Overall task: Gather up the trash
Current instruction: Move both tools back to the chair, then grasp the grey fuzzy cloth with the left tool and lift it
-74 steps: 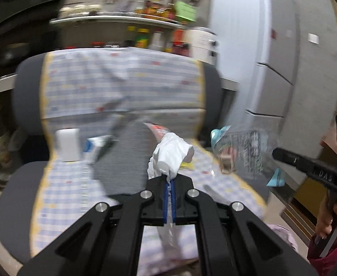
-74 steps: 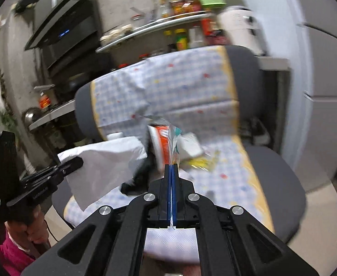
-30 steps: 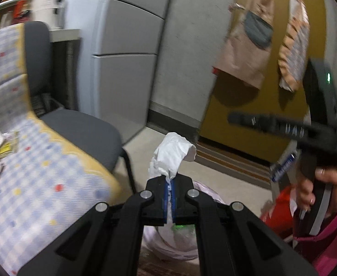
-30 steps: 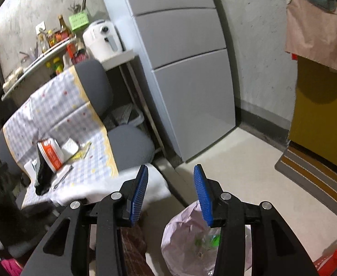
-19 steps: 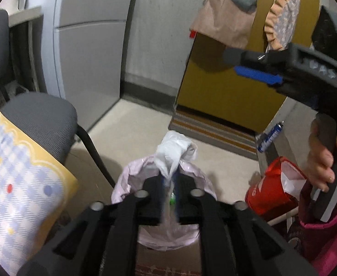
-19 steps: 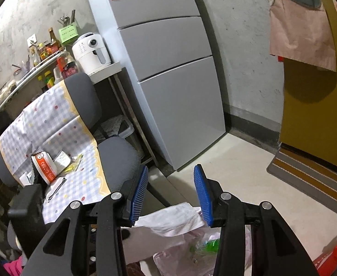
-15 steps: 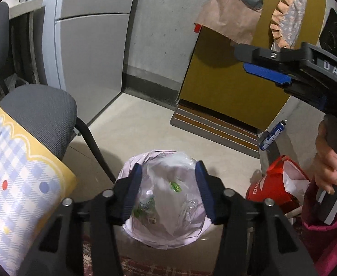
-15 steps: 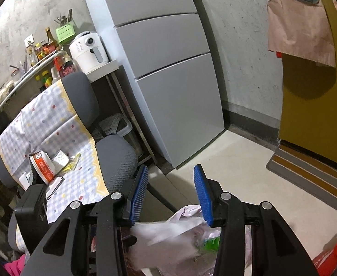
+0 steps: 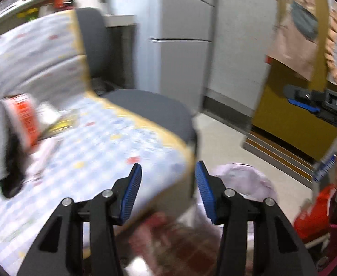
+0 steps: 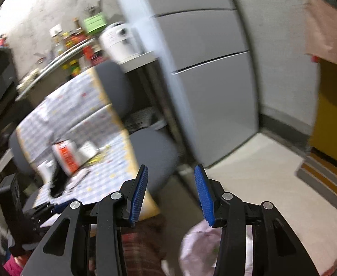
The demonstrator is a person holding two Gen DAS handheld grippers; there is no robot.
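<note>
My left gripper [image 9: 168, 189] is open and empty, over the front edge of the chair seat [image 9: 95, 161]. My right gripper [image 10: 172, 194] is open and empty, above the floor. The pale pink trash bag [image 9: 244, 179] sits on the floor low right of the left gripper; it also shows in the right wrist view [image 10: 198, 250] below the jaws. Trash lies on the checked seat cover: a red and white wrapper [image 9: 23, 119] [image 10: 66, 155], a black object [image 9: 12, 170] [image 10: 57, 181], and small white and yellow scraps [image 10: 88, 150]. Both views are blurred.
A grey fridge [image 10: 203, 73] stands right of the chair. A shelf of bottles [image 10: 65, 46] runs behind it. A red bag [image 9: 313, 214] sits on the floor at right. The right gripper [image 9: 315, 105] shows at the left view's right edge. A striped mat [image 10: 324, 179] lies by the yellow door.
The left gripper opened and dropped the white tissue into the trash bag, then swung left toward the chair. The right gripper stayed open and turned toward the chair too.
</note>
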